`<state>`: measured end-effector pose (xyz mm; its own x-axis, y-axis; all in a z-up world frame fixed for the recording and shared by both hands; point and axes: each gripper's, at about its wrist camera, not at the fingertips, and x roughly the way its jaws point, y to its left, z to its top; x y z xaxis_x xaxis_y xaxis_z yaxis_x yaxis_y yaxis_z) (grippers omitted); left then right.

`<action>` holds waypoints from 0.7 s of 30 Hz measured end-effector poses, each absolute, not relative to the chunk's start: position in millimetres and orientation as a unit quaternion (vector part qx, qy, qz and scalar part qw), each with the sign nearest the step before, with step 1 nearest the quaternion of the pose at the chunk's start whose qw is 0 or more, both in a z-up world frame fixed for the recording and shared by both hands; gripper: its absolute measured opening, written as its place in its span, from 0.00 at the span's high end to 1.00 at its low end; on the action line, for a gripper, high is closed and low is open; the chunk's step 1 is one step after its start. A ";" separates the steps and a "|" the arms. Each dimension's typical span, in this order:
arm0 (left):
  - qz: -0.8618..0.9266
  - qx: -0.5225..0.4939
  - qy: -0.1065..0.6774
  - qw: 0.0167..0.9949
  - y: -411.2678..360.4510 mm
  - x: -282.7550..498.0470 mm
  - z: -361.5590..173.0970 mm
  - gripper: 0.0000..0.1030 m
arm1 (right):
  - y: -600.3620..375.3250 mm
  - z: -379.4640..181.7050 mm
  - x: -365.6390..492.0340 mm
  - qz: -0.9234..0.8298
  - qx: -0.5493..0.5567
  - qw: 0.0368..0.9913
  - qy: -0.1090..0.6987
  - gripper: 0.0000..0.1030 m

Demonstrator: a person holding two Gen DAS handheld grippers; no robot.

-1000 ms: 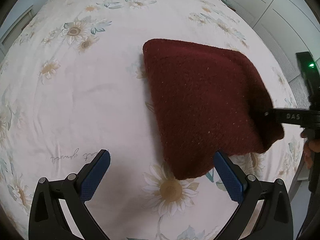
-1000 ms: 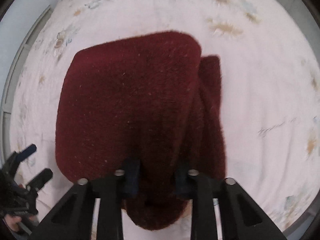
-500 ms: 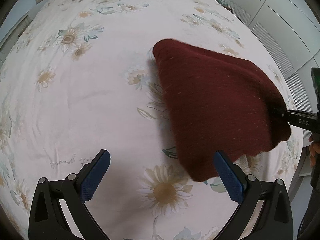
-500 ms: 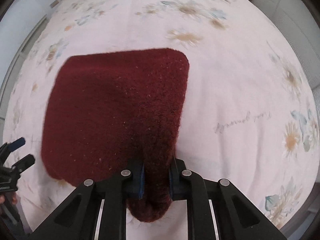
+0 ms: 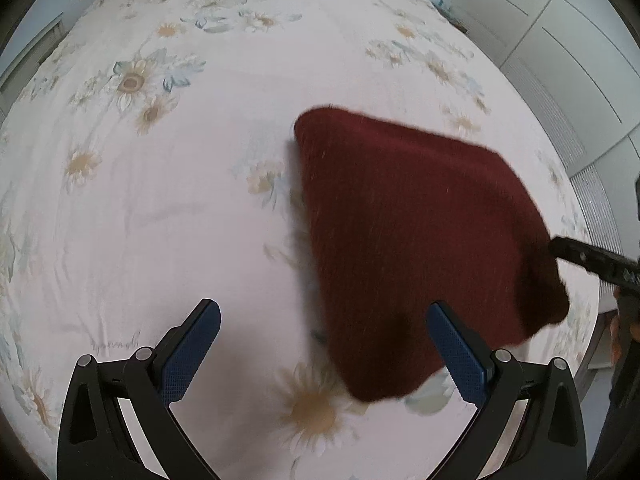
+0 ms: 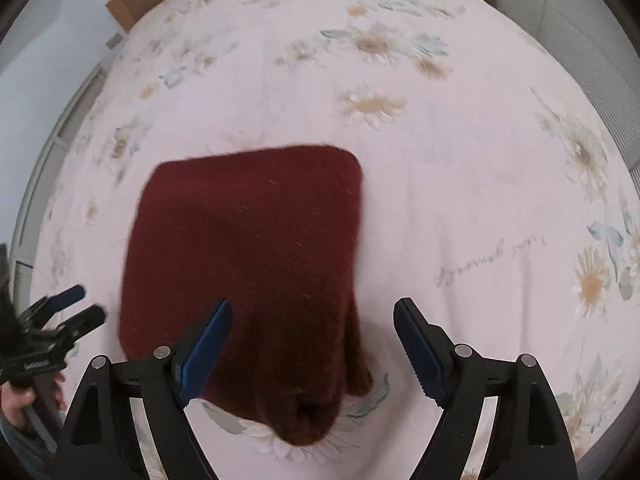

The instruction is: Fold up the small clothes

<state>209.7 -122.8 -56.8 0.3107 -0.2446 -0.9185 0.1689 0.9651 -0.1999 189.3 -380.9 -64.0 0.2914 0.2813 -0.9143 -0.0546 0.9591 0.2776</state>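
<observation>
Right wrist view showed most of the wide bed under its pale pink, daisy-printed bedsheet (image 6: 460,184), and on it, towards the near left, the dark red, fuzzy knitted garment (image 6: 248,248) lay folded into a rough square. Its near end bunched into a hanging lump between the fingers of the right gripper (image 6: 312,344), whose blue pads stood spread apart, pinching nothing. To my eye the fold was set down, so the good move was to lift clear without snagging that lump, then press it flat.

From the left wrist view, the left gripper (image 5: 324,348) was spread wide and empty too, with the garment's near corner lying beside its right pad. Only this view showed white cupboard doors (image 5: 560,40) at the far right; only the other showed the bunched end.
</observation>
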 end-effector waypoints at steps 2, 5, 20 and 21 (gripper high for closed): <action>-0.131 -0.028 0.573 0.809 -132.7 221.4 -54.3 0.01 | -368.6 -64.0 195.3 0.111 0.089 0.795 0.590 0.17; -0.132 -0.021 0.578 0.805 -148.2 235.7 -58.2 0.01 | -357.1 -73.5 202.6 0.112 0.067 0.790 0.599 0.10; -0.129 -0.039 0.626 0.768 -161.9 245.5 -132.3 0.01 | -367.1 -156.7 201.1 0.149 0.133 0.759 0.620 0.01; -0.132 -0.038 0.623 0.770 -160.5 244.2 -134.7 0.00 | -368.8 -160.6 200.6 0.152 0.149 0.755 0.621 0.01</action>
<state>244.2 -160.5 -134.7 0.1900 -0.2505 -0.9493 0.1564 0.9623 -0.2226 200.6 -368.8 -160.6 0.1835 0.4138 -0.8917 -0.0452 0.9097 0.4129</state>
